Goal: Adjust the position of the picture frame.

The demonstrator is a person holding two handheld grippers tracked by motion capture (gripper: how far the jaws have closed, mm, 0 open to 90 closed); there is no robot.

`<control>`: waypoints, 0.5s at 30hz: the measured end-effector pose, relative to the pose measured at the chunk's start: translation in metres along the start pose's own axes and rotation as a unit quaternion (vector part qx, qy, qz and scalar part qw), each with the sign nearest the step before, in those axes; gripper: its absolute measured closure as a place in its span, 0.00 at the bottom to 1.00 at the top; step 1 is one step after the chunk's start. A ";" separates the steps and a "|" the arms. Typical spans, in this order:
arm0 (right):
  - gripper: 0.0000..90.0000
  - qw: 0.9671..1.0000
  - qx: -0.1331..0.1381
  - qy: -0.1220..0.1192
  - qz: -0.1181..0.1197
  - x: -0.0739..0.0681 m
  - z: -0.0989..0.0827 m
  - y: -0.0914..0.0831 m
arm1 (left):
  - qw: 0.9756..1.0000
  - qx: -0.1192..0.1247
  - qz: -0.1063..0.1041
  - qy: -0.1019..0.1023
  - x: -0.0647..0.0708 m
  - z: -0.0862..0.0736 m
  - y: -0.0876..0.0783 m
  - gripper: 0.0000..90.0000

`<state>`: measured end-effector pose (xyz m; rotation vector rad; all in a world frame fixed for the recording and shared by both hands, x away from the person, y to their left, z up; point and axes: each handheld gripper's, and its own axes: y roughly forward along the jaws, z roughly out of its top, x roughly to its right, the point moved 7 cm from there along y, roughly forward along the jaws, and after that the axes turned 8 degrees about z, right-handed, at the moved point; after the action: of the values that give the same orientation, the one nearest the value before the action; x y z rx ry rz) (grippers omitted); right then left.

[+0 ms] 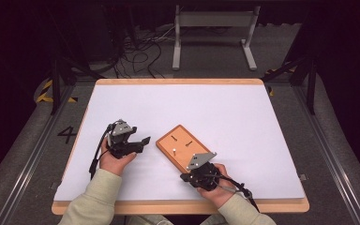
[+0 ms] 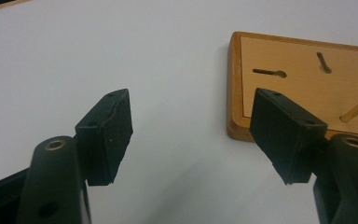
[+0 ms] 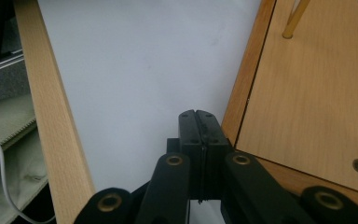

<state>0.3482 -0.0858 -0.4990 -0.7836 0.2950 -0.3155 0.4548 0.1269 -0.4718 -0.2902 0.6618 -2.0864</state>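
White tabletop [image 1: 178, 108] carries a wooden keyhole board [image 1: 180, 146] near its front edge; left gripper [image 1: 140, 141] spread, right gripper [image 1: 183, 177] pressed together empty; apparently nothing started.

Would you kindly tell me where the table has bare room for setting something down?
The far half of the white table, beyond the wooden board, is bare, as is the right side. It is crowded near the front edge, where the left gripper, board and right gripper sit.
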 end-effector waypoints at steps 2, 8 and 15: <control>1.00 1.000 -0.002 0.003 -0.007 0.004 -0.002 -0.003 | 1.000 0.001 -0.002 0.001 0.001 0.001 0.001 0.34; 1.00 0.999 -0.003 0.018 -0.034 0.019 -0.010 -0.014 | 1.000 0.001 -0.017 0.007 0.006 0.003 0.006 0.39; 1.00 0.997 -0.001 0.040 -0.061 0.035 -0.019 -0.026 | 0.999 -0.004 -0.045 0.009 0.014 0.004 0.012 0.54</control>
<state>0.3687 -0.1288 -0.4984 -0.7941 0.3238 -0.4634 0.4572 0.1087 -0.4758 -0.3127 0.6791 -2.1751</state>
